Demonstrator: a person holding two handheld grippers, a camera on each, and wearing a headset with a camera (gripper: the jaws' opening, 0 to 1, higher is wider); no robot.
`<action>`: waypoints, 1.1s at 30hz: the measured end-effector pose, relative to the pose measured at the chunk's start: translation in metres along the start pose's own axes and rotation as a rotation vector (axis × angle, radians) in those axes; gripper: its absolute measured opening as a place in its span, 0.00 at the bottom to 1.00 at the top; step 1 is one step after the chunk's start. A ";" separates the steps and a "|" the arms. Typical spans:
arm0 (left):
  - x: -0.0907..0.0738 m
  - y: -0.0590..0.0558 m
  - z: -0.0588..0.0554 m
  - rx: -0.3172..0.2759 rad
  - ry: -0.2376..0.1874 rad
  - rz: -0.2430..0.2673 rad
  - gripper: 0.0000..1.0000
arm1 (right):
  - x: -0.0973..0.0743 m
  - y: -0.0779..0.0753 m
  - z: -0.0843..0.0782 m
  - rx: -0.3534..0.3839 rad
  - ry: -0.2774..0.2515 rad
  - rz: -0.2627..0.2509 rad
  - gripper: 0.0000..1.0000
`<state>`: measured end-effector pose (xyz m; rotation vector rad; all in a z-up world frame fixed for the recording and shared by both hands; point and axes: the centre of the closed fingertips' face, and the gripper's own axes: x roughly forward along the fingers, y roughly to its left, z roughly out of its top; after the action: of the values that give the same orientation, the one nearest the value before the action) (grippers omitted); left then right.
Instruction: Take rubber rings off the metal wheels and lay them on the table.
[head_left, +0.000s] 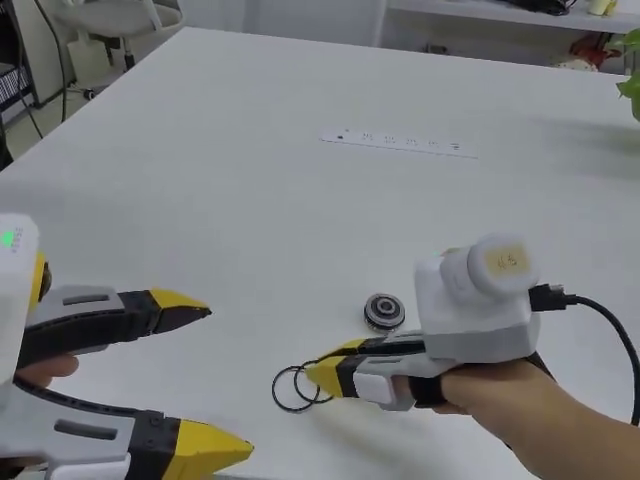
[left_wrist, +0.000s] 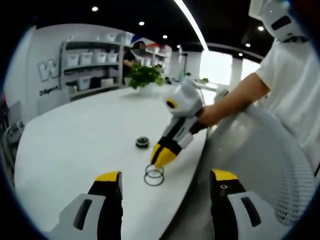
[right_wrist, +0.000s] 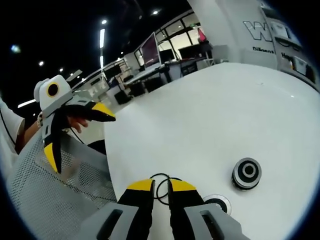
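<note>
Head view: the right gripper (head_left: 318, 375), held level, tips touching the rubber rings (head_left: 297, 388) on the table (head_left: 250, 180) near the metal wheel (head_left: 384, 312). Left gripper view: the left gripper (left_wrist: 167, 177) gapes wide, short of the rings. Right gripper view: jaws nearly together around a ring, perhaps pinching it; I cannot tell.

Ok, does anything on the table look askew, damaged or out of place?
Nothing stands out. Two rubber rings lie overlapping on the table at the tip of the right tool; the metal wheel lies flat beside them, looking intact.
</note>
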<state>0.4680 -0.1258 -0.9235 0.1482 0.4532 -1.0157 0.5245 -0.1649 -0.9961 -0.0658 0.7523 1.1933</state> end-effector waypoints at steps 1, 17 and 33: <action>0.000 0.000 0.000 0.000 -0.001 0.001 0.73 | -0.001 0.001 0.003 -0.009 -0.005 -0.002 0.08; 0.000 -0.002 0.003 -0.002 -0.015 -0.007 0.73 | -0.025 0.002 0.070 -0.085 -0.180 -0.027 0.13; -0.001 0.000 0.020 0.074 -0.015 -0.014 0.75 | -0.060 -0.045 0.103 -0.093 -0.317 -0.088 0.19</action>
<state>0.4733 -0.1312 -0.9049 0.2035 0.4038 -1.0473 0.6041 -0.1879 -0.8988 0.0135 0.4117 1.1215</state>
